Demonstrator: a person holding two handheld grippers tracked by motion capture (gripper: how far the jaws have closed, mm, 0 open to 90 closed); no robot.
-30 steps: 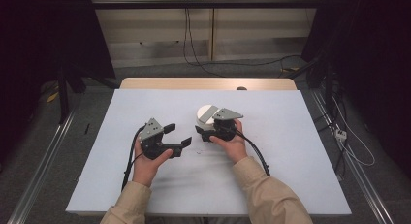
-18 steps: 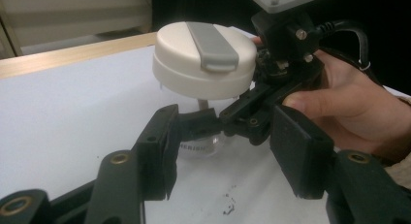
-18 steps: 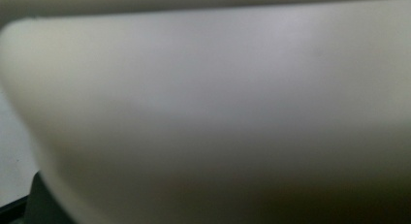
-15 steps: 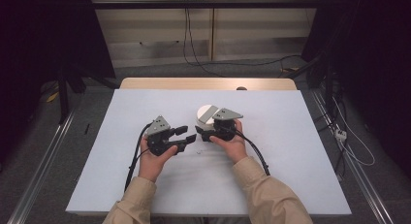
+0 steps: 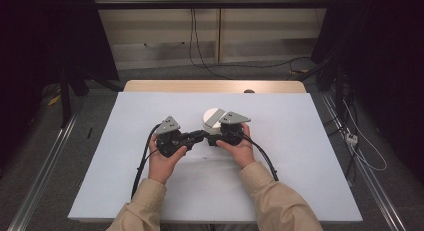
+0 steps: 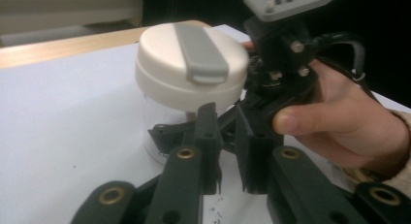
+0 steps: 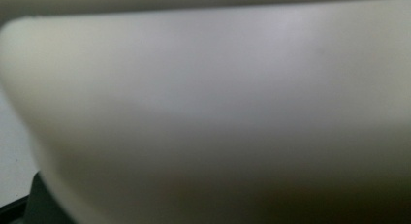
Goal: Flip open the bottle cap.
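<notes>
Steadying the jar [image 6: 190,78] is the step in hand: it is clamped between the right gripper's [image 5: 216,137] jaws. The left gripper's [image 6: 228,151] jaws have just been closing, nearly together on nothing (jar just beyond their tips). Next, a hold on the lid [image 5: 214,114] is called for.

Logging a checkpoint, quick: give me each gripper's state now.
Left gripper: jaws have just been closing, nearly shut, nothing between them.
Right gripper: closed on the jar, under its lid.
</notes>
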